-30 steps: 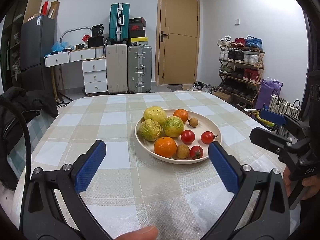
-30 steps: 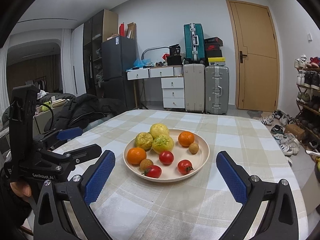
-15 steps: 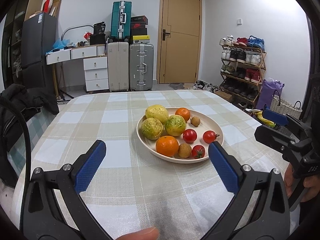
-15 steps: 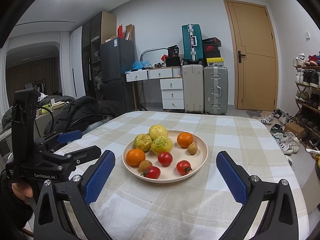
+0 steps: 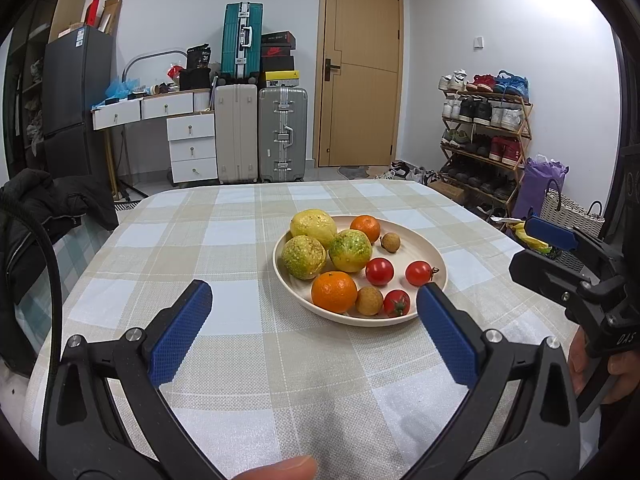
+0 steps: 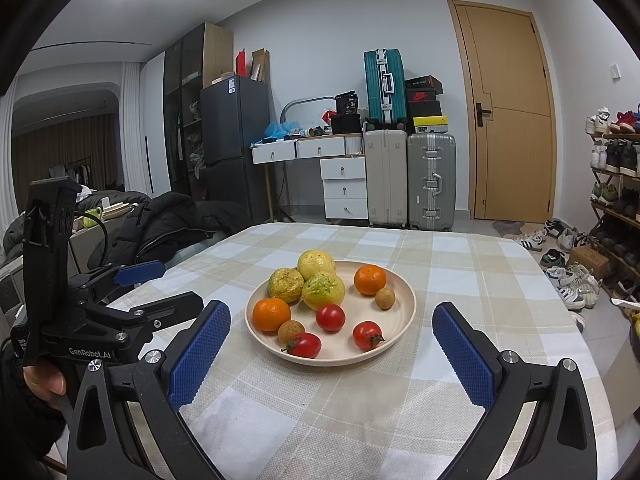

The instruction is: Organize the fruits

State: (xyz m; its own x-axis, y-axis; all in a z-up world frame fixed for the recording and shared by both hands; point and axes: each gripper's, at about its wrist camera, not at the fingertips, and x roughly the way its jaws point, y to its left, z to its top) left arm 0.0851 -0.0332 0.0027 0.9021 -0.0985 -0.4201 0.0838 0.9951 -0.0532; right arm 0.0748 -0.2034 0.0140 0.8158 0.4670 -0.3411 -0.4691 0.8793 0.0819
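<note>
A cream plate (image 5: 434,254) (image 6: 402,296) sits mid-table on a checked cloth. It holds three yellow-green round fruits (image 5: 349,250) (image 6: 323,290), two oranges (image 5: 334,291) (image 6: 271,314), three red tomatoes (image 5: 379,271) (image 6: 330,317) and two small brown longans (image 5: 369,300) (image 6: 385,298). My left gripper (image 5: 312,312) is open and empty, above the cloth in front of the plate. My right gripper (image 6: 332,332) is open and empty, its blue pads flanking the plate's near side. Each gripper shows at the edge of the other's view.
The table (image 5: 240,240) has a rounded far edge. A dark jacket (image 5: 48,208) lies over a chair at the left. Suitcases (image 5: 260,136), drawers, a fridge, a door and a shoe rack (image 5: 484,136) stand behind. A basket (image 5: 572,216) is at the right.
Both grippers have drifted slightly; the plate sits a little further right in the left view and a little lower in the right view. Both stay open and empty.
</note>
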